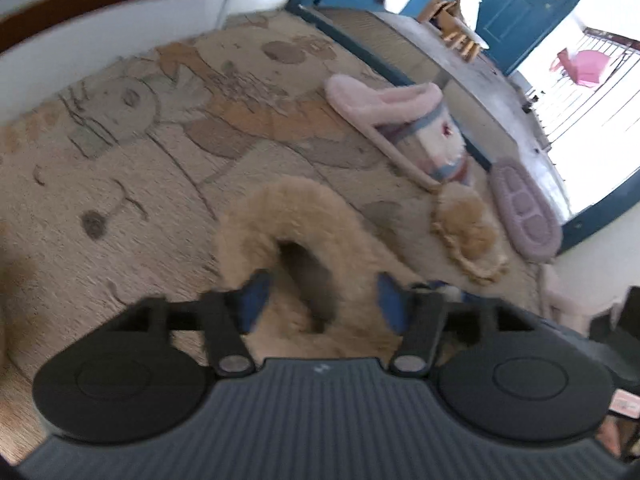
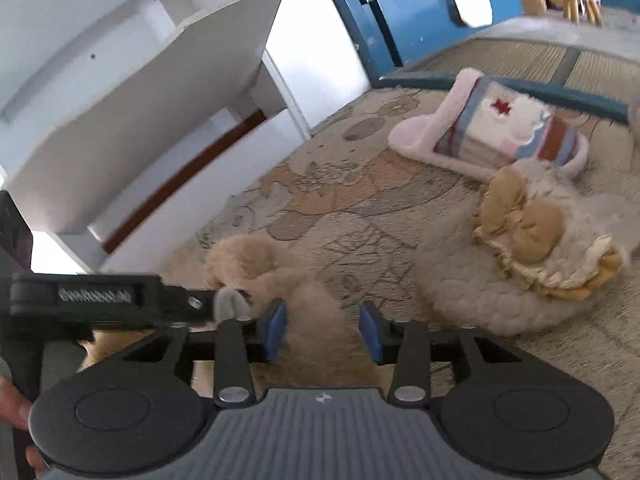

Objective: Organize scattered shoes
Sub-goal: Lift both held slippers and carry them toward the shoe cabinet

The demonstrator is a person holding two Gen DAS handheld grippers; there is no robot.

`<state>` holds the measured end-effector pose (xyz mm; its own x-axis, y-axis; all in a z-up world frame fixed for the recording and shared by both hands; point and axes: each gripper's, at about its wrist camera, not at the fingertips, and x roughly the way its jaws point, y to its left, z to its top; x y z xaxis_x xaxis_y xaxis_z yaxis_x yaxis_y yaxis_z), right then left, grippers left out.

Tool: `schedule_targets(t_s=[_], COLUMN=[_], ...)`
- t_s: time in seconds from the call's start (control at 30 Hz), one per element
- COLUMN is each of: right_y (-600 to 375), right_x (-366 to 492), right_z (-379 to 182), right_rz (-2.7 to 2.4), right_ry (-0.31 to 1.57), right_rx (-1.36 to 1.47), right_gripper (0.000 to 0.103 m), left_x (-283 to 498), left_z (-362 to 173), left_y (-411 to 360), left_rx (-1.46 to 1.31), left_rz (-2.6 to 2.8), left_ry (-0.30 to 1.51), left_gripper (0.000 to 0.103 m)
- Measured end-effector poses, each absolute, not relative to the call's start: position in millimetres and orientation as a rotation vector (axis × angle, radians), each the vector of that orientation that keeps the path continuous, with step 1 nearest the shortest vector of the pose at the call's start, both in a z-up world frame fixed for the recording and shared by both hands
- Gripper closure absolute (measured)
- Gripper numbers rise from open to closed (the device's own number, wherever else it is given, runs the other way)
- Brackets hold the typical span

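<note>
Worn beige patterned rug (image 1: 120,200), white shelf unit (image 2: 140,100) at its edge. Left gripper (image 1: 318,300) spread open around a tan fuzzy slipper (image 1: 288,240); right gripper (image 2: 324,326) straddles the same fluff, can't tell if it's pinching. Bow-topped cream slipper (image 2: 520,256) just beside it, pink striped plush slipper (image 2: 492,132) beyond.

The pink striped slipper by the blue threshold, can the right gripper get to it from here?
Probably not yet: the right gripper has the tan fuzzy slipper between its jaws, and the bow slipper lies before the pink striped slipper.
</note>
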<state>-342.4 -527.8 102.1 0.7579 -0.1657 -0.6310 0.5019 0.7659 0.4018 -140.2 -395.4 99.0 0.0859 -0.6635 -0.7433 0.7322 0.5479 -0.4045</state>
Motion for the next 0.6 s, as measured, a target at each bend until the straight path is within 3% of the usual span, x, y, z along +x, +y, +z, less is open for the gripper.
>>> schedule_targets(t_s=[0.27,0.4,0.6], right_y=[-531,-534,-528], right_x=[-364,-375,-381], right_z=[100,93,84], right_rz=[-0.528,-0.545,-0.535], right_ry=[0.594,0.605,0.630], right_rx=[0.550,0.571,0.573], right_gripper=[0.048,0.036,0.036], left_x=[-134,-138,-148], left_z=[89,82,78], left_y=[-407,-425,-455], left_rx=[0.242,0.312,0.400], left_rz=[-0.975,-1.003,-1.009], left_ry=[0.971,0.948,0.885], left_gripper=[0.009,0.004,0.000])
